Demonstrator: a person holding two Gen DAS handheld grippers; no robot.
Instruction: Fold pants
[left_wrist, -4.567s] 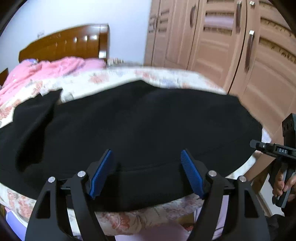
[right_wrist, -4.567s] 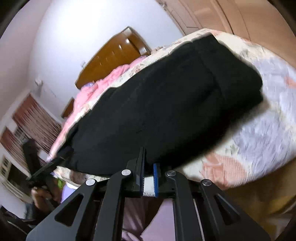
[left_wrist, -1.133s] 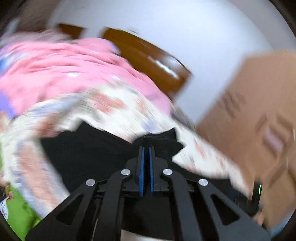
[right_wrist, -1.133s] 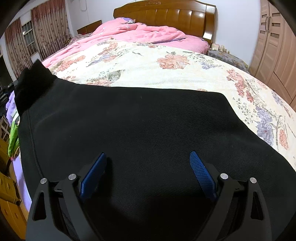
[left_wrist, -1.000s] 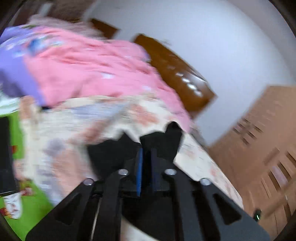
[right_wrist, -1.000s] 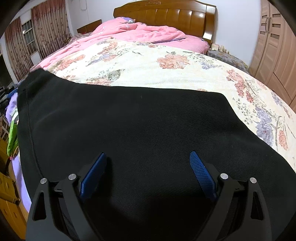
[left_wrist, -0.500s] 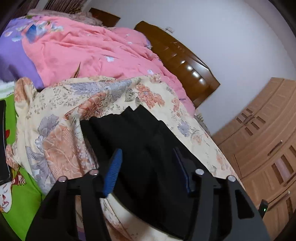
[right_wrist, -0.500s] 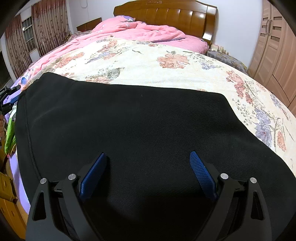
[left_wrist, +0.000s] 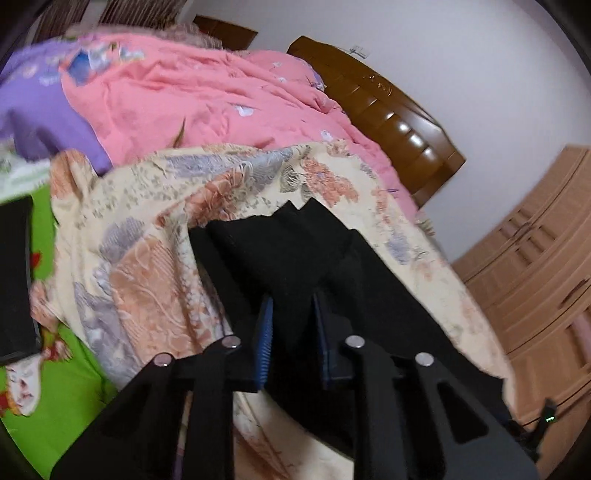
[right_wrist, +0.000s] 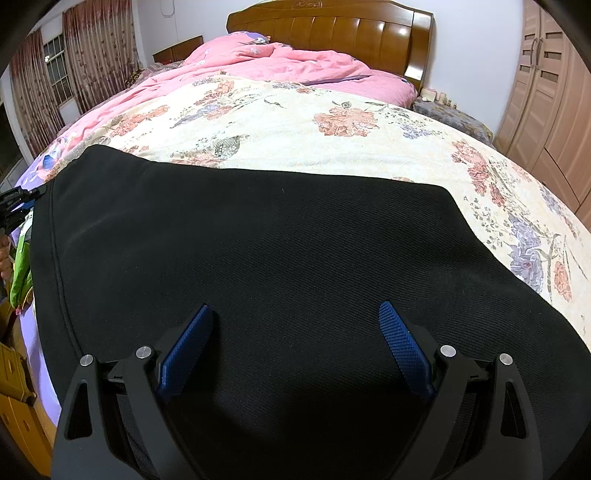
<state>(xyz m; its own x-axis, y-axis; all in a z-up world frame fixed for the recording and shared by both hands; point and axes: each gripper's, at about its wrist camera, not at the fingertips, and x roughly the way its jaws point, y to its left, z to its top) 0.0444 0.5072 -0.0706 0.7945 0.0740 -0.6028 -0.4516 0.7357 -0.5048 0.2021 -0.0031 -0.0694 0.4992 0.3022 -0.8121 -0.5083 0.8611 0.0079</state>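
Nearest the left camera, the left gripper (left_wrist: 291, 332) is closing its jaws on a raised fold of the black pants (left_wrist: 291, 254); half a second ago those jaws were standing apart around the same end of the cloth, and a moment before that they were together and lifted above it. The cloth is sitting between the blue pads (left_wrist: 264, 343), though whether they are pressing it yet is hard to tell. Judging by that, the left hand is taking a fresh hold on this end for the next fold.

In the right view, the right gripper (right_wrist: 295, 347) is hanging over the broad middle of the pants with its jaws wide apart and nothing between them, just as it was a second ago. The far left corner of the pants, which was standing up then, is now lying flat.

Beyond the grippers, the pants are lying across the near part of the flowered bedspread (right_wrist: 332, 125). Further back a pink quilt (right_wrist: 288, 62) is bunching against the wooden headboard (right_wrist: 332, 26), with a wardrobe (right_wrist: 546, 92) standing to the right.
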